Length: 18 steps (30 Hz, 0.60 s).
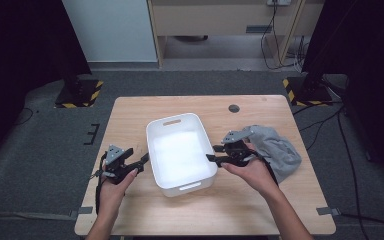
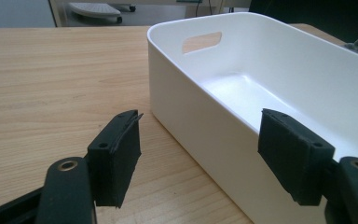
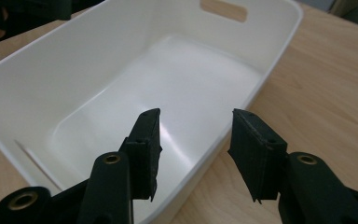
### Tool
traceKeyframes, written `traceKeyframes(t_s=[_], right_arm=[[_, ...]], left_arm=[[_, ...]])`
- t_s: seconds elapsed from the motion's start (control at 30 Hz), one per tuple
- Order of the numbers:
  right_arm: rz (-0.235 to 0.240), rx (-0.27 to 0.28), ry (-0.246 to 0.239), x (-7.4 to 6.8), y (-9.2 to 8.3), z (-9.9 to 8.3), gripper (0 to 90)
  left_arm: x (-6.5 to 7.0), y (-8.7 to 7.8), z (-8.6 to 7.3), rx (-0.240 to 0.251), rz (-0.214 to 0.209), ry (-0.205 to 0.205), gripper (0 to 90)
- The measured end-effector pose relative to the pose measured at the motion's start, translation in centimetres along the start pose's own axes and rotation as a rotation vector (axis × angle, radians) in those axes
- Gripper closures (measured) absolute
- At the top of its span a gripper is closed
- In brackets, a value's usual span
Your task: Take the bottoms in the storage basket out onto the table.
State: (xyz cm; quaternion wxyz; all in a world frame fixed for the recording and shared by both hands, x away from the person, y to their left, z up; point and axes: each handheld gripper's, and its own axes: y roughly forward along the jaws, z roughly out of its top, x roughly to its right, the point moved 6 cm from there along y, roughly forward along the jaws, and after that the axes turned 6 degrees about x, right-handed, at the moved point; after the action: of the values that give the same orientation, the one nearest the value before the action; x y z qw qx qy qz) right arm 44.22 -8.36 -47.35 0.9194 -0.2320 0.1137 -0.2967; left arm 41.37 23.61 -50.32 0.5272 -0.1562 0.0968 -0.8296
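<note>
White bin at the middle of the wooden table, long axis running away from the person, a slot handle in each short wall. Left gripper just beside the bin's left long wall, jaws parted wide; in the left gripper view its pads straddle that wall's rim, one outside over the table and one over the bin's interior, neither pressing on it. Right gripper at the bin's right long wall, jaws moderately apart with nothing gripped; in the right gripper view its pads straddle the rim, whether they touch it cannot be told. Grey cloth lies bunched on the table to the right of the bin, partly hidden behind the right gripper and hand. The bin's near corner is cut off in both gripper views.
</note>
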Motion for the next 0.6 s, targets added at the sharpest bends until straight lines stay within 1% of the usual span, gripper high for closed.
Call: traceKeyframes(t_s=[0.07,0.13,0.17,0.2,0.27,0.33,0.37,0.43,0.53,0.6], right_arm=[[-0.031,0.014,-0.001,0.7,-0.5,0.1,52.1],[-0.069,0.008,-0.004,1.5,-1.1,-0.1,51.2],[-0.088,0.008,0.009,2.0,-1.5,-0.3,51.1],[-0.094,0.011,0.032,2.4,-1.7,-0.5,51.5],[-0.101,0.000,0.036,2.8,-2.0,-1.1,51.9],[-0.106,-0.024,0.036,2.9,-1.8,-1.9,52.3],[-0.108,-0.036,0.033,2.9,-1.6,-2.2,52.5],[-0.110,-0.058,0.022,2.7,-1.2,-2.7,52.7],[-0.094,-0.068,0.009,2.3,-0.7,-2.8,53.7],[-0.093,-0.067,0.007,2.1,-0.5,-2.8,53.7]], left_arm=[[0.2,0.0,0.1,0.003,-0.017,-0.017,28.3],[0.3,0.1,0.3,0.003,-0.026,-0.020,28.1],[0.4,0.0,0.4,0.003,-0.029,-0.014,27.9],[0.5,-0.1,0.6,0.004,-0.032,-0.009,27.9],[0.6,-0.1,0.7,0.002,-0.034,-0.006,28.0],[0.8,-0.3,0.8,-0.015,-0.039,-0.024,28.4],[1.0,-0.2,0.7,-0.025,-0.045,-0.025,28.8],[1.4,-0.1,0.7,-0.036,-0.057,-0.015,29.5],[1.7,0.1,0.6,-0.049,-0.060,-0.001,29.5],[1.7,0.2,0.5,-0.054,-0.059,0.003,30.3]])
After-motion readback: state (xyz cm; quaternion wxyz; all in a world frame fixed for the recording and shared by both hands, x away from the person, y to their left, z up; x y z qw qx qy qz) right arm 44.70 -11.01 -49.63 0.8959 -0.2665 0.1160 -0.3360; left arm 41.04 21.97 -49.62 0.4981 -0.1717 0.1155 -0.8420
